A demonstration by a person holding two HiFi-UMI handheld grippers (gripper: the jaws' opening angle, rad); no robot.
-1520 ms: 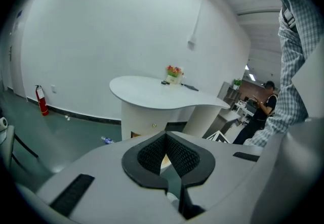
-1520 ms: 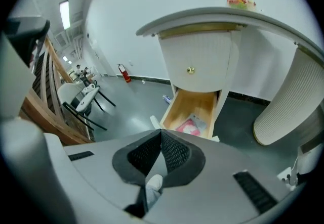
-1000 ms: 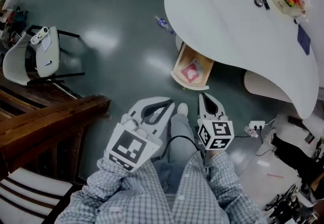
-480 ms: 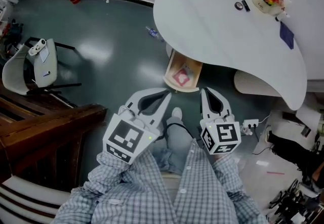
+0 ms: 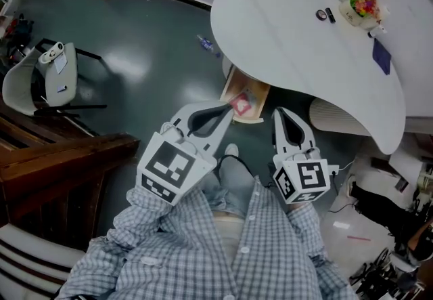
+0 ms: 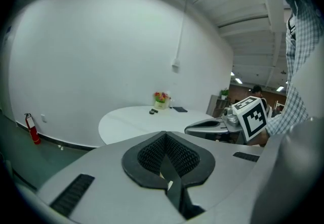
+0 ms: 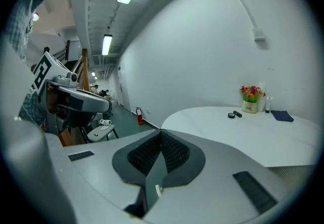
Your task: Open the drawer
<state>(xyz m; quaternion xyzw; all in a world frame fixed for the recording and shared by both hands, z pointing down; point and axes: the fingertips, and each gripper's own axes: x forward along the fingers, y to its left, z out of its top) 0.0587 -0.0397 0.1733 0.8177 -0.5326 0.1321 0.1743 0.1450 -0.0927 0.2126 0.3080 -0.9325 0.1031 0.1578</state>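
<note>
Both grippers are clamped shut with nothing in them: the left gripper (image 5: 228, 108) and right gripper (image 5: 282, 116) each have their jaws pressed together, and their own views confirm it (left gripper (image 6: 164, 136), right gripper (image 7: 161, 135)). The drawer (image 5: 227, 85) sits under the near-left edge of the white table (image 5: 304, 41), and honestly it already looks pulled a good way out, with a pink thing (image 5: 242, 103) lying inside. So I'd say this is either the approach for pulling it further or the job's basically done. Both gripper views look out level over the table top, so I reckon the tools are held up high, not down at the drawer. If there's more pulling to do, the next move needs a gripper lowered to the drawer front, jaws opened, then closed on the edge. Compared with a second ago, both grippers have pushed farther out: the left tip now overlaps the drawer's near corner in the head view, where before it sat well short. The drawer itself looks just as far out as it was.
</note>
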